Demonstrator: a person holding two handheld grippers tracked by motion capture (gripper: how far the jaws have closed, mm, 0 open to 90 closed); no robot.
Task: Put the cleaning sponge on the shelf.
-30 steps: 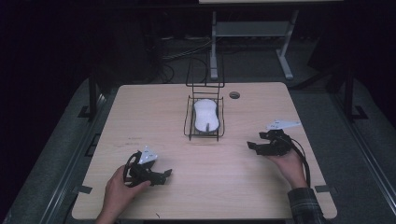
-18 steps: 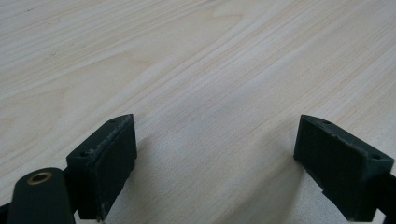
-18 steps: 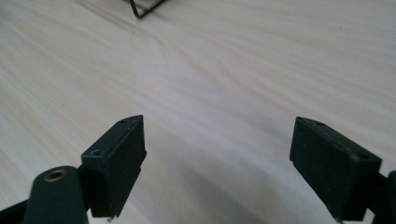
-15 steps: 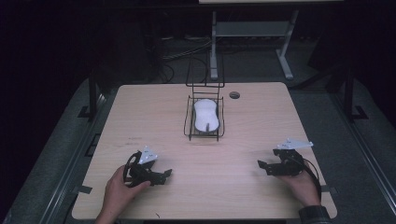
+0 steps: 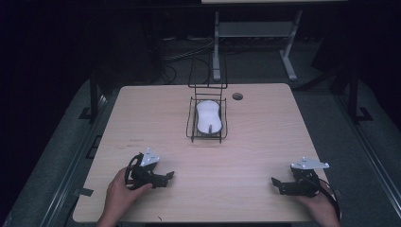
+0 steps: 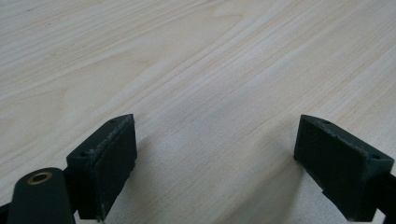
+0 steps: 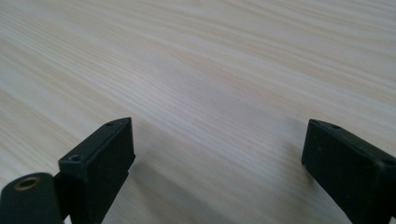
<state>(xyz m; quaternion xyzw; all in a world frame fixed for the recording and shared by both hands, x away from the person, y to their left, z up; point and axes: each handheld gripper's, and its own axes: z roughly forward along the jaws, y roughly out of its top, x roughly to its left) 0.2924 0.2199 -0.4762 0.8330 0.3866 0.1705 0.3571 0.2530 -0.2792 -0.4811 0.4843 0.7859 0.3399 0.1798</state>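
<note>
A white computer mouse (image 5: 208, 117) lies in a black wire basket (image 5: 191, 126) at the middle of the wooden table (image 5: 265, 137). My left gripper (image 5: 168, 176) rests low at the table's near left, held by a hand, pointing right, open with nothing between its jaws. In the left gripper view the left gripper (image 6: 215, 158) has its jaws wide apart over bare wood. My right gripper (image 5: 275, 182) sits at the near right, pointing left, open and empty. In the right gripper view the right gripper (image 7: 217, 158) likewise has only tabletop between its jaws.
A tall wire frame (image 5: 207, 73) rises behind the basket. A round cable hole (image 5: 237, 96) marks the table's far right part. Desk legs (image 5: 289, 56) and cables stand on the dark floor beyond.
My right gripper has moved from beside the basket's right toward the near right edge of the table and lowered. The left gripper has stayed in place.
</note>
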